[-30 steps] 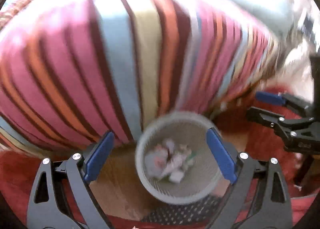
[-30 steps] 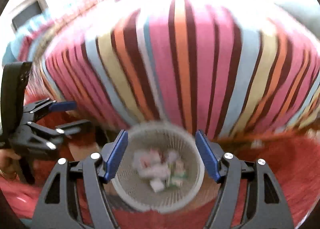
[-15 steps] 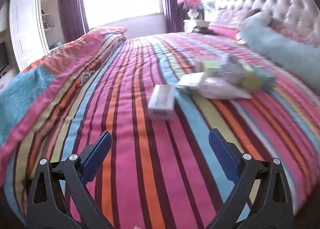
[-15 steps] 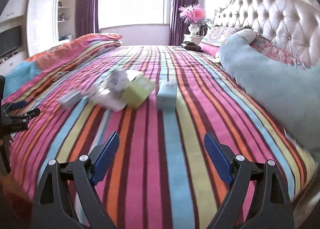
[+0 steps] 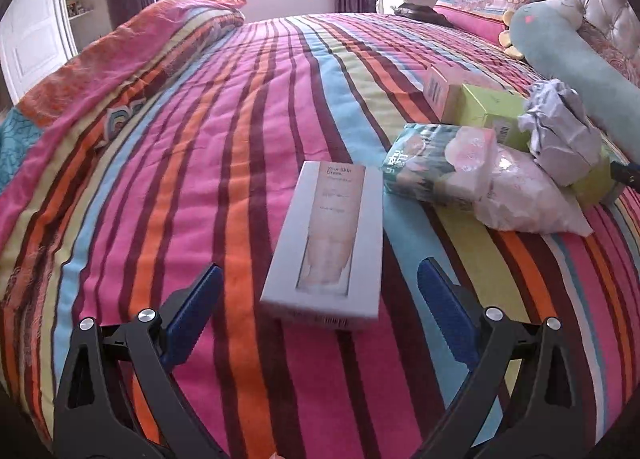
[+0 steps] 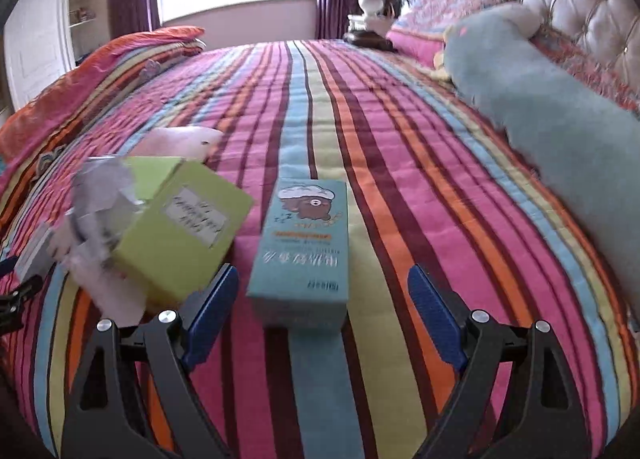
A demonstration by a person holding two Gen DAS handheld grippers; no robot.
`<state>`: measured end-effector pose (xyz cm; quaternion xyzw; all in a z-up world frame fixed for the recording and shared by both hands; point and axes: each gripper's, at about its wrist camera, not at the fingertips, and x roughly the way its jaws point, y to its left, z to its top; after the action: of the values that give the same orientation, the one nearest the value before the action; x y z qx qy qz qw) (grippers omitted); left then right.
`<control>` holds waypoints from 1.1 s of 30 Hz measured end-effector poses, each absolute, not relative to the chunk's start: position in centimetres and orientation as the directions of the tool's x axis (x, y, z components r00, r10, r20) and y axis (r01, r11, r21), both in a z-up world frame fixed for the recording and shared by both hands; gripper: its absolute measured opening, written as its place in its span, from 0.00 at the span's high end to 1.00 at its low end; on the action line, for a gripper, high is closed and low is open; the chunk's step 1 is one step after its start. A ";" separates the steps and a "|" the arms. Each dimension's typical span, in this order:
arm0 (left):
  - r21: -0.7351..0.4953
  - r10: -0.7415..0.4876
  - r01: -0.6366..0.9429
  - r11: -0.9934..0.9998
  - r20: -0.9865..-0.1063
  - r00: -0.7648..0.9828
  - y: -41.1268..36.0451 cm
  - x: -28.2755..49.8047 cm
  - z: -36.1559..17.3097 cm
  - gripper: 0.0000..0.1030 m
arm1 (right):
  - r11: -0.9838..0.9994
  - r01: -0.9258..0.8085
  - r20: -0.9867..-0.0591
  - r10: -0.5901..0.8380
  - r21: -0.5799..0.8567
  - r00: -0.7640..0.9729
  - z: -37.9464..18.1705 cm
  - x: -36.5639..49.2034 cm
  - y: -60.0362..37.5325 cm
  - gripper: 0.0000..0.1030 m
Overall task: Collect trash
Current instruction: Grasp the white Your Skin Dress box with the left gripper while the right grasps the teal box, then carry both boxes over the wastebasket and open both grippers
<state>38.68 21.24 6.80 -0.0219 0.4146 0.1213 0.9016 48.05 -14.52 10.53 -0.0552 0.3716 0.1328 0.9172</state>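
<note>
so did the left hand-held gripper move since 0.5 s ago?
Yes. The left hand-held gripper has come forward along the bed toward the white box, which now sits just ahead of its open jaws.

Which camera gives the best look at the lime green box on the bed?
The right wrist view: the green box sits close, its white label facing the camera. In the left wrist view it lies farther off, partly hidden behind crumpled paper and a plastic bag.
</note>
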 end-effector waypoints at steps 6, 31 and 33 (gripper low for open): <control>0.026 0.175 -0.254 0.967 -0.794 0.582 22.1 40.3 5.7 0.09 | 0.967 -0.253 -0.736 0.200 0.039 0.647 9.1 50.9 -14.2 0.20; -0.125 -0.051 -0.028 0.992 -0.583 0.811 9.7 10.4 13.3 0.54 | 0.830 -0.537 -0.570 0.516 0.149 0.640 13.3 15.9 -23.4 0.55; -0.142 -0.080 -0.007 0.990 -0.599 0.797 7.0 6.1 11.6 0.54 | 0.813 -0.551 -0.611 0.536 0.187 0.583 11.4 11.9 -23.5 0.55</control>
<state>6.11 7.04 11.59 -0.0684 0.3182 -0.0195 0.9454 11.85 -23.50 11.43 -0.0112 0.3394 0.3053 0.8897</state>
